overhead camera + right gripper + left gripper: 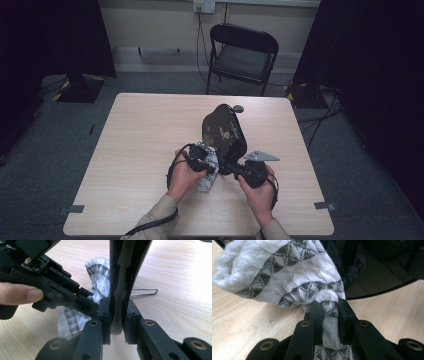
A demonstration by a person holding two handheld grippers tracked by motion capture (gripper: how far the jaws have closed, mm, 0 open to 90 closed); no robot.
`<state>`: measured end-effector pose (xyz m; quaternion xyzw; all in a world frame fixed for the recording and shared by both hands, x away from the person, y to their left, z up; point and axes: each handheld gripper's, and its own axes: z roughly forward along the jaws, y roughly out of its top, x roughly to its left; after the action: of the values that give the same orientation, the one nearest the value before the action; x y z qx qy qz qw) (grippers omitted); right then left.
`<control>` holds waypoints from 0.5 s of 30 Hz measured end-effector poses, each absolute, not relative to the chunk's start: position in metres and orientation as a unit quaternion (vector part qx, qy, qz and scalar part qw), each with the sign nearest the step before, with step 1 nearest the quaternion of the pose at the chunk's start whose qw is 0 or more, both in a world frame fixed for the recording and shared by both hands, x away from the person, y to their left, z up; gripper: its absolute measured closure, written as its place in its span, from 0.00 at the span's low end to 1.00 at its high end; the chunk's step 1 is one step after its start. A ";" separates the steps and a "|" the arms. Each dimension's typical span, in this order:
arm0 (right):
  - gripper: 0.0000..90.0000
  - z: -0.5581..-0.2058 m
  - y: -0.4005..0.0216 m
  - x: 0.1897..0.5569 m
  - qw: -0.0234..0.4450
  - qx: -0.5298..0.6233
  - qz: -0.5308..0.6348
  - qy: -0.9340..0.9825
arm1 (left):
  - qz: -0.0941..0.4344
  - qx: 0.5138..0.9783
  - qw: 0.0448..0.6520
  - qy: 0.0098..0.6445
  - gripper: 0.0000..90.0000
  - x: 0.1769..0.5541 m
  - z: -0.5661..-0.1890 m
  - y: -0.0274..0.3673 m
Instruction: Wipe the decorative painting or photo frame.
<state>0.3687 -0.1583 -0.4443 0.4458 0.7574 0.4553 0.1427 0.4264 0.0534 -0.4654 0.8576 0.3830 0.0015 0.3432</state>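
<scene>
Cloth: a white knitted cloth (pixel 287 272) with grey triangle bands is lying bunched on the table, touching the left edge of the black tray.
Left gripper: the left gripper (pixel 329 308) is pinching a twisted fold of the cloth, jaws narrow around it.
Black tray: a glossy black tray (pixel 223 131) with a painted pattern is standing tilted near the table's middle, just right of the cloth.
Right gripper: the right gripper (pixel 117 312) is clamping the tray's near rim.
Table: the light wooden table (pixel 145 125) is carrying the tray.
Chair: a black folding chair (pixel 242 55) is standing beyond the tray, past the table's far edge.
</scene>
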 end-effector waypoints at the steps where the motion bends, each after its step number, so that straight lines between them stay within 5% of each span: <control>1: 0.88 -0.444 -0.158 0.369 0.143 0.445 0.456 0.757 | 0.001 0.859 0.343 0.380 0.86 0.426 -0.465 0.053; 15: 0.88 -0.445 -0.160 0.370 0.143 0.440 0.460 0.758 | -0.001 0.860 0.349 0.372 0.86 0.417 -0.466 0.049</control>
<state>0.3701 -0.1598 -0.4454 0.4403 0.7577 0.4600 0.1429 0.4173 0.0488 -0.4658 0.8602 0.3722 -0.0010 0.3485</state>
